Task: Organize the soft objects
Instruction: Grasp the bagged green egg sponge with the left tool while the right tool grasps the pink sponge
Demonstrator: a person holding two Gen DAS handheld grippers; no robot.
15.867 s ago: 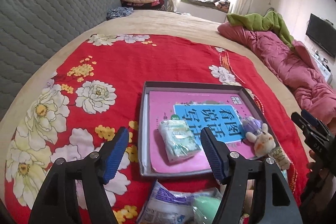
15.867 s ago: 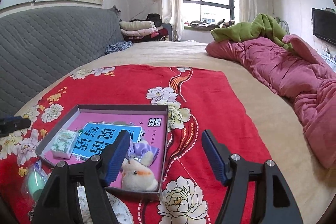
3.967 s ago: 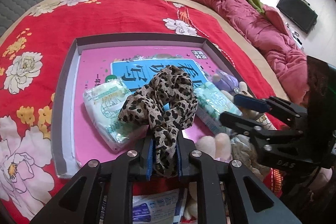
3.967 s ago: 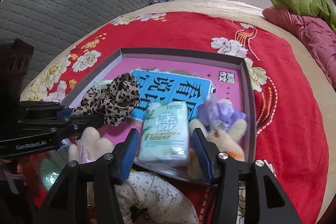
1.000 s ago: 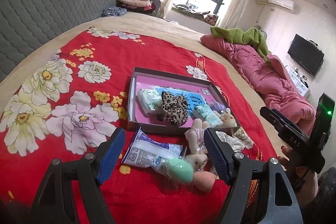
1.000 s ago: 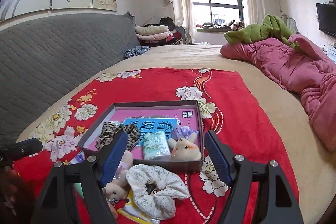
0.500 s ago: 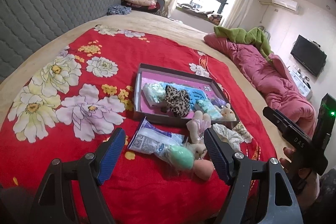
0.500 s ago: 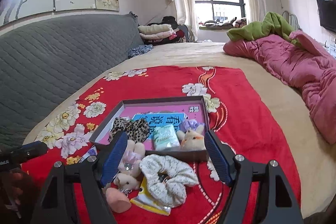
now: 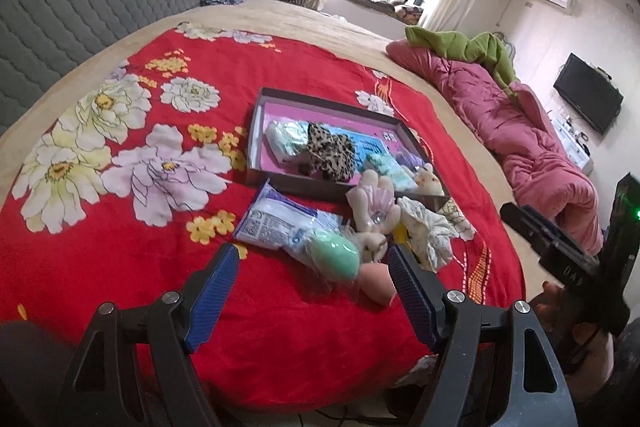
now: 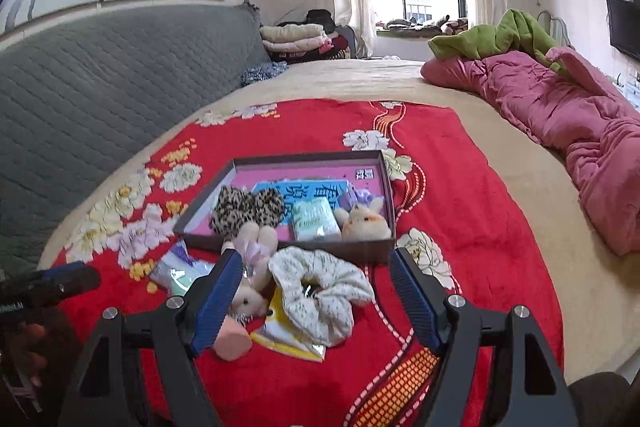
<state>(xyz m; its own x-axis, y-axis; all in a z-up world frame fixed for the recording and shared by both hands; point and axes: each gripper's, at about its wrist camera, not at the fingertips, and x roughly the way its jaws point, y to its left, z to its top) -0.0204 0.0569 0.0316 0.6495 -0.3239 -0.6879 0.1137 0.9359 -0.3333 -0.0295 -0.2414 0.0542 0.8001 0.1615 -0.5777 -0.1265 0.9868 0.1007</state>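
left gripper (image 9: 312, 269): my jaws stood wide apart w/ nothing between — hung above the green sponge (image 9: 334, 259) and pink sponge (image 9: 376, 285) at the near end of the pile.
right gripper (image 10: 316, 277): jaws spread too, empty — framed the white scrunchie (image 10: 320, 291), not touching it.
tray (image 10: 312, 253): held the leopard scrunchie (image 10: 246, 207), a tissue pack (image 10: 316, 219) and a small plush bunny (image 10: 366, 223); free room looked to be at the far pink side.
still outside: the white scrunchie, a pale plush rabbit (image 10: 254, 267), both sponges, a plastic wipes pack (image 9: 280, 223) — all just in front of the tray's near wall.
next pick, my guess: the white scrunchie w/ the right; pinch the bunched fabric, not the yellow packet (image 10: 288, 339) under it, lift clear of the wall before crossing over.
risk: the rabbit lay touching the scrunchie — could drag along.
surface: red floral blanket (image 9: 140, 131) on a bed, soft, so press-down gives.
room: grey quilted headboard (image 10: 100, 75), pink quilt (image 10: 560, 115) on the right, window behind.
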